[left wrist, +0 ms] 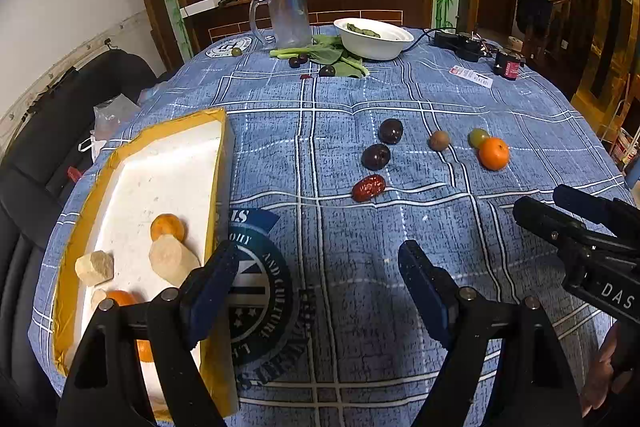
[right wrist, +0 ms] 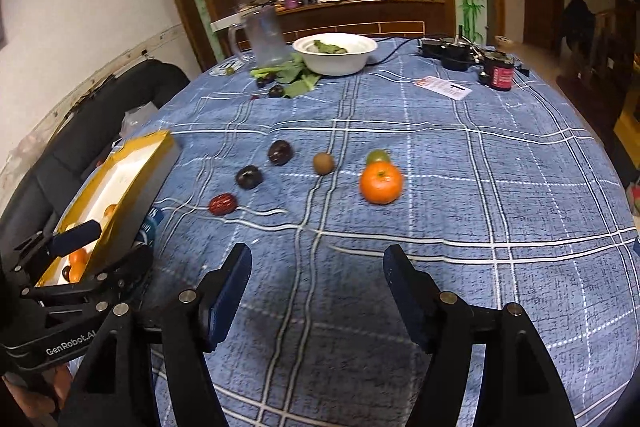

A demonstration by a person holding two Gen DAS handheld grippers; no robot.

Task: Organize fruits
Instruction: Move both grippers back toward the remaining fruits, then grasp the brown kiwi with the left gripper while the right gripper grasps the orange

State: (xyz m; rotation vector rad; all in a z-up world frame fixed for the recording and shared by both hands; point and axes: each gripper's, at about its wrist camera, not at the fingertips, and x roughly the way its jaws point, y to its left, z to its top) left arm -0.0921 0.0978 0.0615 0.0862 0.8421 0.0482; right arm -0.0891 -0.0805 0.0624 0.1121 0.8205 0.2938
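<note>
While both grippers are hovering empty, left gripper [left wrist: 316, 279] and right gripper [right wrist: 316, 291] standing wide, loose fruit is lying beyond the foam tray [left wrist: 218, 163]: red date [right wrist: 222, 203] nearest, orange [right wrist: 380, 182] farthest. Probably go low, straddle one fruit, close gently.

1. L gripper [left wrist: 320, 267]: jaws spread wide, nothing btwn them, pads off everything. Tilted down twd the blue plaid cloth [left wrist: 400, 99]; hangs over cloth's near-left part.
2. R gripper [right wrist: 316, 271]: jaws apart, nothing btwn them. Also angled down at the cloth, over its near-middle part.
3. In L wrist view, R gripper enters from the right edge, above the cloth, w/ part of a hand [left wrist: 608, 367] gripping its body below.
4. Grippers side by side, apart, not touching.
</note>
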